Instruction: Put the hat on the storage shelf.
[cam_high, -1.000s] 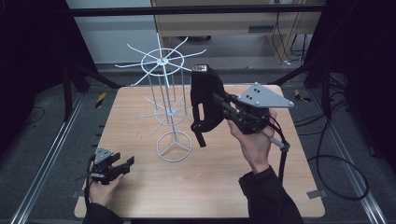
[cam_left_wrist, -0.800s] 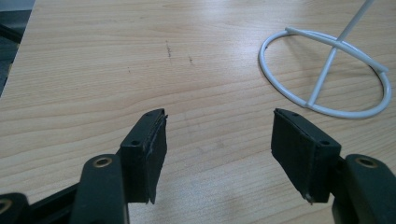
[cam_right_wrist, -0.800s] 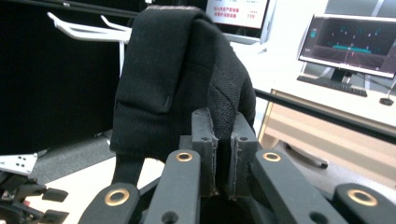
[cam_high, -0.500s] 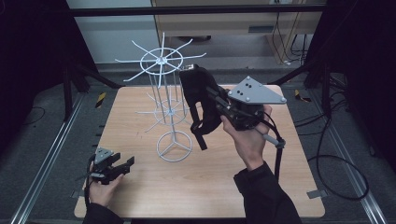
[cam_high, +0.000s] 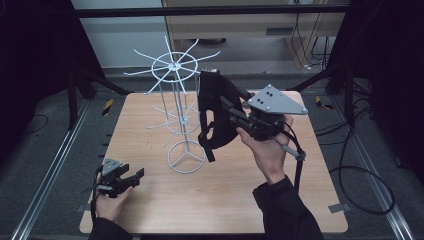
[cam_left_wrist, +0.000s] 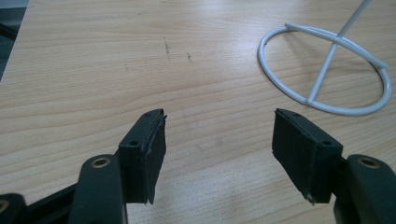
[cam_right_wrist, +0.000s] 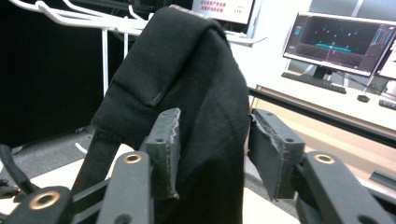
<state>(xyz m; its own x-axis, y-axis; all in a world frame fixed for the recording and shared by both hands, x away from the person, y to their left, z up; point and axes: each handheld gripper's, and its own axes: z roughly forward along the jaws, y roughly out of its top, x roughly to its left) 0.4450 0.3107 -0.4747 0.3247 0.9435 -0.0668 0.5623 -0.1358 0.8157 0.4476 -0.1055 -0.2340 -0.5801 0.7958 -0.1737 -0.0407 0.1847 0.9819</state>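
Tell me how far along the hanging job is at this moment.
Done: the right gripper has the black fabric strap clamped and lifted off the table. In hand: it is held beside the white wire rack. Left: it hangs on no arm yet. The left gripper rests open.

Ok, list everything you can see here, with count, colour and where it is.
Light wooden table: one, centre of the high view.
White wire hanging rack with round base: one, standing mid-table.
Black fabric pouch with straps: one, held up right of the rack in the right gripper's jaws.
Computer monitors: at least two, lit, background of the right gripper view.
Left gripper: black, jaws open, low at the table's front left.
Right gripper: black, grey plate on top, raised.
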